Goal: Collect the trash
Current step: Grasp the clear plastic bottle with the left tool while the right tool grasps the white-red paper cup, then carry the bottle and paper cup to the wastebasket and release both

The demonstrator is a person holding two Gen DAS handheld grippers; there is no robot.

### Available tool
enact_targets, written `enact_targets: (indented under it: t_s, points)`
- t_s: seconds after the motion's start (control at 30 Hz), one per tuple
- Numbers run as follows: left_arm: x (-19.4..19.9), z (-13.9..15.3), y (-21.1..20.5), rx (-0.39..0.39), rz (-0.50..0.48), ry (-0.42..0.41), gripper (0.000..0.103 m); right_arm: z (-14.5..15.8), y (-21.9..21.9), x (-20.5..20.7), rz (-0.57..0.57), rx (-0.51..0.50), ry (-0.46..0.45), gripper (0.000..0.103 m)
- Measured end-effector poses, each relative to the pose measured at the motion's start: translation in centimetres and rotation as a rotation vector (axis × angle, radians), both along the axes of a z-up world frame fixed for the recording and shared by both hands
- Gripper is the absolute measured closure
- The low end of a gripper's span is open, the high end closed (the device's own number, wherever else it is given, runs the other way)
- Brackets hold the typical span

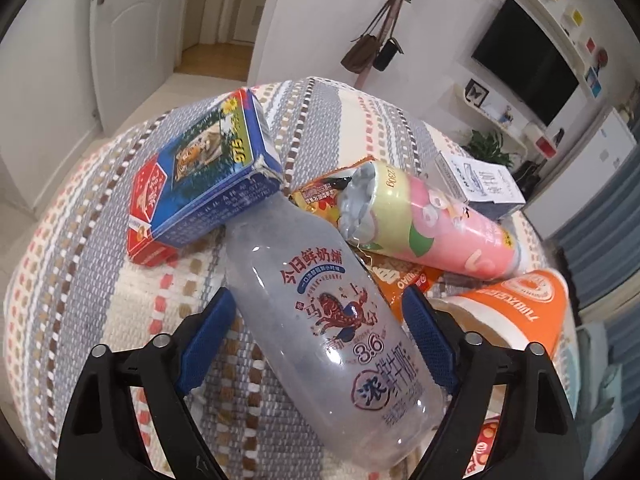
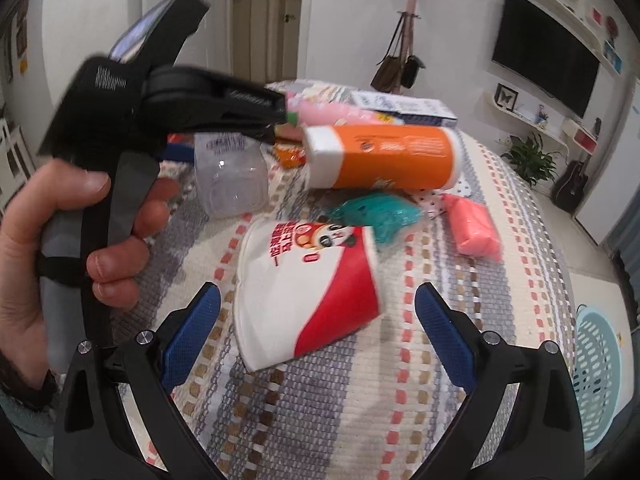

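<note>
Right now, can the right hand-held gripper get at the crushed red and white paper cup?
Probably yes. The right hand-held gripper stands open, with the crushed paper cup lying between its blue pads and nothing on top of it. The teal wrapper lies at the cup's far end, clear of the pads.

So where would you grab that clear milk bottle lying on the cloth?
Around its wide, straight body, near the printed label. The milk bottle lies on its side, so come from above with a blue pad on either flank. The left tool already straddles it there, open. The narrower neck slips under the blue box, so it is harder to reach.
</note>
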State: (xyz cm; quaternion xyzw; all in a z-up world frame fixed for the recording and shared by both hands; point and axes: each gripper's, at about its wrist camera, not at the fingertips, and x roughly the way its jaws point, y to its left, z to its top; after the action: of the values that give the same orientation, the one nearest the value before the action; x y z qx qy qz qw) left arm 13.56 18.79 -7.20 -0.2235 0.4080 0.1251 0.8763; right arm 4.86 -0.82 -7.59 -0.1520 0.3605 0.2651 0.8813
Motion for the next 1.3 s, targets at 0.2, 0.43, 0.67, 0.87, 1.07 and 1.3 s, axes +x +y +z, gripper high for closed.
enact_targets:
  t_s: [0.2, 0.43, 0.67, 0.87, 1.07, 1.3]
  points:
    - [-0.5, 0.1, -0.2, -0.007, -0.031, -0.008, 0.03, -0.4, 0.7, 0.0, -0.011, -0.038, -0.011, 0.013]
    - [-3.7, 0.2, -1.0, -0.042, -0.101, -0.029, 0.033, 0.1, -0.5, -0.7, -0.023, -0.014, -0.023, 0.029]
    - [-7.8, 1.1, -2.9, -0.065, -0.199, -0.088, 0.038, 1.4, -2.7, -1.9, -0.056, 0.012, -0.066, 0.029]
    - [-10.8, 2.5, -4.4, -0.118, -0.291, -0.17, 0.045, 3.6, -5.5, -1.9, -0.115, 0.066, -0.103, 0.029]
    - [-12.1, 3.9, -6.6, -0.109, -0.335, -0.219, 0.045, 5.4, -8.8, -1.4, -0.19, 0.119, -0.129, 0.029]
    - [-11.5, 7.3, -10.4, -0.088, -0.43, -0.302, 0.045, 7.8, -13.5, -0.6, -0.3, 0.176, -0.178, 0.029]
